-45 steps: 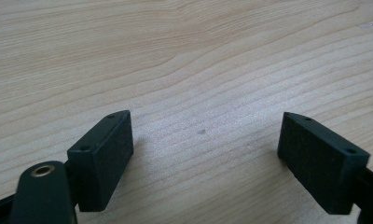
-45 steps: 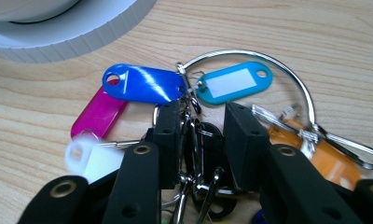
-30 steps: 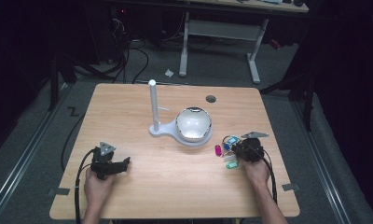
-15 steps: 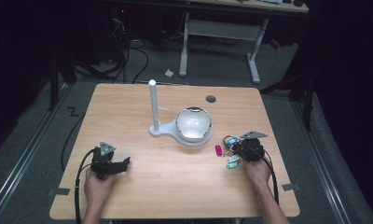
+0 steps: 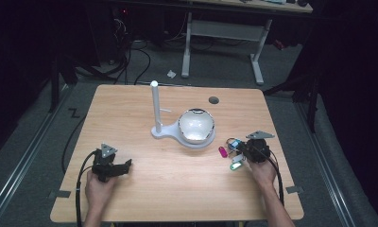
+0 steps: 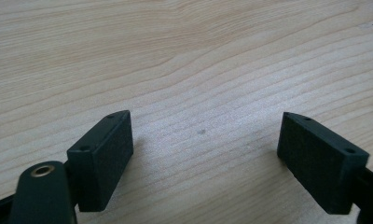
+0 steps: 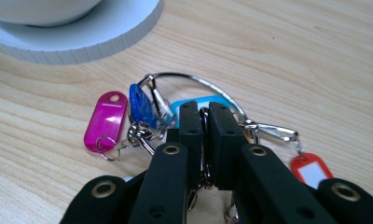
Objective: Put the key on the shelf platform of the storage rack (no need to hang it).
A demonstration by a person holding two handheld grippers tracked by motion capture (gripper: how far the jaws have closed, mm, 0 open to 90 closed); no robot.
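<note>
- Because the right gripper [image 7: 202, 109] pinches only the thin wire of the key ring [image 7: 201, 81] between its narrow pads, the hold looks slight, and I judge a quick lift could let the ring twist or slip out sideways.
- Its jaws have just been closing and now stand pressed almost together, with the ring's metal running through the slit between them.
- The bunch lies on the table [image 7: 315, 56] right at the jaw tips: a pink tag [image 7: 105, 121] to their left, a dark blue tag [image 7: 140, 106] just beside it, a light blue tag [image 7: 198, 101] under the tips, and a red tag [image 7: 311, 170] on a clip to the right.
- These tags hang loose, so they could swing, or catch on the white stand base [image 7: 105, 35] just ahead of the jaws, if the hand travels low.
- In the high view the right gripper [image 5: 241, 150] lies low and nearly level over the table, the hand behind it and the forearm reaching in from the near edge; a green tag [image 5: 236, 165] lies by it.
- The left gripper [image 6: 205, 140] is spread wide over bare wood with nothing between its pads; its hand [image 5: 101, 187] holds it close to the tabletop, well apart from the keys.
- Beyond the keys stands the white stand's bowl [image 5: 196, 125], and farther still its upright post [image 5: 155, 106]; a careless sweep could knock either.
</note>
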